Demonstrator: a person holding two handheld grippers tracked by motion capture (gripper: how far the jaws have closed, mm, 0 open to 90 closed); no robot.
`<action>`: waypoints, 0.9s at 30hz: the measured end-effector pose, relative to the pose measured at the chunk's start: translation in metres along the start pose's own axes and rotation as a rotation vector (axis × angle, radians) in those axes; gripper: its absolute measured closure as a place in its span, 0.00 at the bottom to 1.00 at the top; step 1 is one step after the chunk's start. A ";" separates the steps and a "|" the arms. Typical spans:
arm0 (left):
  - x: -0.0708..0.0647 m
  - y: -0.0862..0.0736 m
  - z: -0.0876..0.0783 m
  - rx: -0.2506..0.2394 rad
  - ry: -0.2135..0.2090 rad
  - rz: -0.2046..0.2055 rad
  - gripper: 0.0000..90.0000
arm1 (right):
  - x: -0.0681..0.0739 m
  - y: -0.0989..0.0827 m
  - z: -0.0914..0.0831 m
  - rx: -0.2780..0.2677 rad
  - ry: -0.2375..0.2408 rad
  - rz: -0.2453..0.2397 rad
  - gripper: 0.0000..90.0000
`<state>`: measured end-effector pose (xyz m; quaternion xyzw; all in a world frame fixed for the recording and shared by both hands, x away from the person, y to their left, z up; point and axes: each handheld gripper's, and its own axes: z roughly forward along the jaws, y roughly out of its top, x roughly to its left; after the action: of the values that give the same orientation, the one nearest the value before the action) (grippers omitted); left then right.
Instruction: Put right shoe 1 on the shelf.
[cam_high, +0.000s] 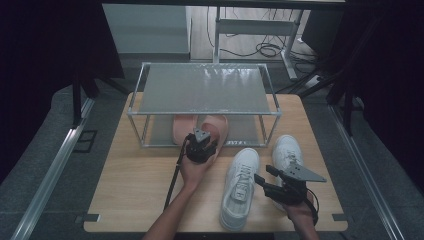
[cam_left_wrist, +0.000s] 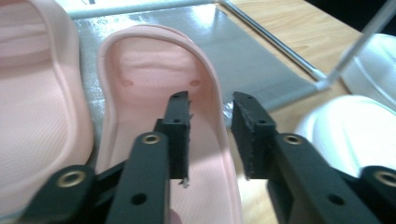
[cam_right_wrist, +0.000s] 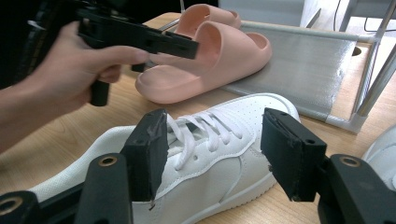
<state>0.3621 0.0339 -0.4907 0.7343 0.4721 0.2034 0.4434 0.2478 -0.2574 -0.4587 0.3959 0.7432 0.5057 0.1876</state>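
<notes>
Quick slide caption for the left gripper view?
Left tongs open astride the side wall of a pink slipper on the rack's lower shelf.

L gripper (cam_high: 204, 143) is sitting at centre, pointing toward 12 o'clock, jaws partly apart w/ nothing pinched btwn pads. L forearm is coming in from 6 o'clock. R gripper (cam_high: 261, 178) at 4 o'clock is pointing toward 9 o'clock, jaws gaping wide.

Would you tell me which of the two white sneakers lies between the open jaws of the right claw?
The sneaker nearer the table's middle, laces up, lies under the right claw. The other sneaker sits farther right, beside the rack's leg.
</notes>
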 end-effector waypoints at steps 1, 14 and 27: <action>0.001 -0.001 -0.005 0.000 -0.012 0.004 0.83 | 0.000 0.000 0.000 0.000 -0.001 0.000 0.47; 0.018 -0.026 -0.052 0.052 -0.094 0.073 1.00 | 0.002 0.000 0.002 0.005 0.000 -0.005 0.47; 0.026 -0.051 -0.063 0.098 -0.127 0.078 1.00 | 0.003 -0.001 0.004 0.015 0.001 -0.005 0.47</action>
<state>0.3031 0.0936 -0.5038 0.7844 0.4234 0.1500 0.4277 0.2480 -0.2526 -0.4611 0.3950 0.7481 0.4999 0.1858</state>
